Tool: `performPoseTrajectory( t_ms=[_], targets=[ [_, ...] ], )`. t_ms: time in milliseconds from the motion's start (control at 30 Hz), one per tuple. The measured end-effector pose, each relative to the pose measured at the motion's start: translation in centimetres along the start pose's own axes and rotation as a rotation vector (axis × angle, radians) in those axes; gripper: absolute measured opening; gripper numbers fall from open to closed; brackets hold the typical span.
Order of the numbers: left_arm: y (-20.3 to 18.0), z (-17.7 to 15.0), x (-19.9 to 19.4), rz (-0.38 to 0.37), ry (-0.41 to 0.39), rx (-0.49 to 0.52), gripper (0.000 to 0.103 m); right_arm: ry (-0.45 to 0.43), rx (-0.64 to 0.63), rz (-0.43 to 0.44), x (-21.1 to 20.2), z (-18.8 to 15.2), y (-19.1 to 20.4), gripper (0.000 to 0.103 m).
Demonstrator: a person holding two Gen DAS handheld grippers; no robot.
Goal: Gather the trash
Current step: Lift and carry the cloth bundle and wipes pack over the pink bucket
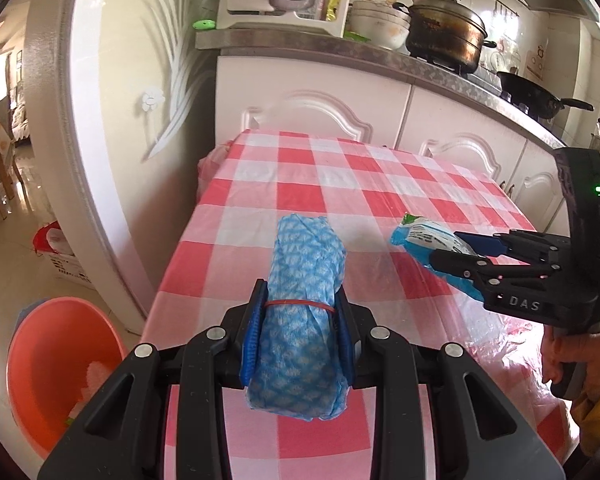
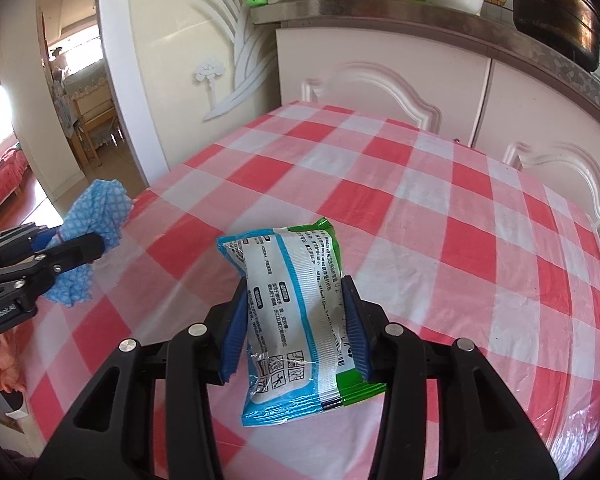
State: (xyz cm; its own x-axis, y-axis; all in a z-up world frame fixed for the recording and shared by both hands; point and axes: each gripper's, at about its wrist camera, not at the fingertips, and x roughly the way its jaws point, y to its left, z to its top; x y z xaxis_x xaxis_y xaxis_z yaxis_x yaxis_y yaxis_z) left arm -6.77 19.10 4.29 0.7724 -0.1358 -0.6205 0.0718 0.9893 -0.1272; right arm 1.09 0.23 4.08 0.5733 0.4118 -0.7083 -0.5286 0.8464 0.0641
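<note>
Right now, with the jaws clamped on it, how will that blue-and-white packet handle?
The packet looks soft: it pinches in between the right gripper pads. Glossy film may slip. Probably light, since its free end stays up unsupported.

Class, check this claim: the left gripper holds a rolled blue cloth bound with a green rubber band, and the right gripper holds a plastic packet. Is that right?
Not quite. The band around the rolled blue cloth is red, not green, as the left wrist view shows. The left gripper does hold it, and the right gripper holds the plastic packet.

Glossy plastic packet (image 2: 296,312), matt woven cloth roll (image 1: 304,288), shiny plastic-covered checked tablecloth (image 2: 440,208).
</note>
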Motion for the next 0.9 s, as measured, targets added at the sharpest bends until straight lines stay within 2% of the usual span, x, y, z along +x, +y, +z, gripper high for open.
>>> performPoseTrajectory(
  t_ms=[400,900],
  targets=[
    [4.2,-0.5,-2.3,0.076,-0.036,-0.056,0.033,-0.025,-0.061,0.082,-0.9,2.3,5.6,0.045],
    [13.2,-2.6,-4.6,0.226,-0.045,-0.166,0.033,-0.007,-0.228,0.232,1.9,6.0,16.7,0.045]
  ],
)
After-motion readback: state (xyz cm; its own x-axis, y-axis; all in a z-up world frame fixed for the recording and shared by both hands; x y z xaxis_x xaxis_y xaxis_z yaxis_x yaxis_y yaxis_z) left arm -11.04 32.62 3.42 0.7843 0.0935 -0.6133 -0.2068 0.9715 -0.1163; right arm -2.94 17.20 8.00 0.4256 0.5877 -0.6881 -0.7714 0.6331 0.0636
